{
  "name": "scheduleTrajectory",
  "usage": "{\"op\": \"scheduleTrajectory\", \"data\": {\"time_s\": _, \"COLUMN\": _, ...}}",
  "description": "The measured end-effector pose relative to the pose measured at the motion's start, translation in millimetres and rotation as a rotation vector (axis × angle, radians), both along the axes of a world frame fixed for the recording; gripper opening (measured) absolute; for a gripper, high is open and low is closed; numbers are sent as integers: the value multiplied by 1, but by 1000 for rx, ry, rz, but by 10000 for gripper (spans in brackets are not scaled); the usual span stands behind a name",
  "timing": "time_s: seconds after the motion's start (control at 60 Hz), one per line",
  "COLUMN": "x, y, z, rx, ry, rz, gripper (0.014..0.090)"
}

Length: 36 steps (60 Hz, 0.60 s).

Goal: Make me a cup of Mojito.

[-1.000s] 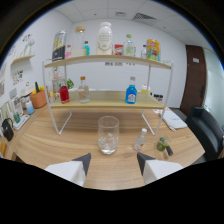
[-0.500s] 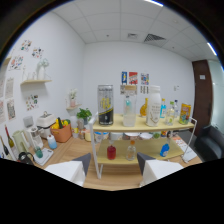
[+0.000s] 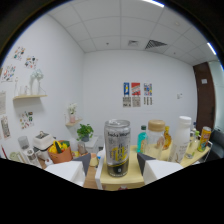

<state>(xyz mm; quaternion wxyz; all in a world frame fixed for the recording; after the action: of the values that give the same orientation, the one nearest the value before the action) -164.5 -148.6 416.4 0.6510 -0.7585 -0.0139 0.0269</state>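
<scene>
From the gripper view, the claw is raised to the top shelf of the rack, and its two fingers stand spread apart with a tall can of soda water between them. The can rests upright on the shelf on its own base; there is a visible gap on each side, so the claw is released, grasping nothing.

The step in hand looks like picking up the can as one ingredient for the Mojito. To do it well, the claw should go forward until the fingers reach past the middle of the can, stay level with the shelf, and close evenly on the middle of the can's body, not near the rim. A thin can may dent, so the squeeze should be gentle. It should then be lifted straight up before it is drawn back, because other containers stand just beside it.

By count: one can between the fingers. Beside it along the shelf stand about four more containers: one teal bottle, one jar with a tan lid, one white bottle and one orange can at the far end. Further off there is one potted plant and one orange basket, and three posters hang on the back wall.
</scene>
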Motion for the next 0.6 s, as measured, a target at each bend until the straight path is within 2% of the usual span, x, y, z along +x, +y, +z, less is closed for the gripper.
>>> {"op": "scheduleTrajectory", "data": {"time_s": 0.15, "x": -1, "y": 41, "z": -4, "rx": -9, "ry": 4, "rz": -13, "gripper": 850}}
{"op": "scheduleTrajectory", "data": {"time_s": 0.2, "x": 0, "y": 51, "z": -5, "rx": -13, "ry": 6, "rz": -26, "gripper": 817}}
{"op": "scheduleTrajectory", "data": {"time_s": 0.283, "x": 0, "y": 60, "z": -5, "rx": -10, "ry": 11, "rz": -19, "gripper": 704}}
{"op": "scheduleTrajectory", "data": {"time_s": 0.35, "x": 6, "y": 64, "z": -5, "rx": -4, "ry": 7, "rz": -41, "gripper": 554}}
{"op": "scheduleTrajectory", "data": {"time_s": 0.367, "x": 8, "y": 65, "z": -4, "rx": 0, "ry": 5, "rz": -48, "gripper": 539}}
{"op": "scheduleTrajectory", "data": {"time_s": 0.6, "x": 6, "y": 57, "z": -4, "rx": -6, "ry": 7, "rz": -45, "gripper": 524}}
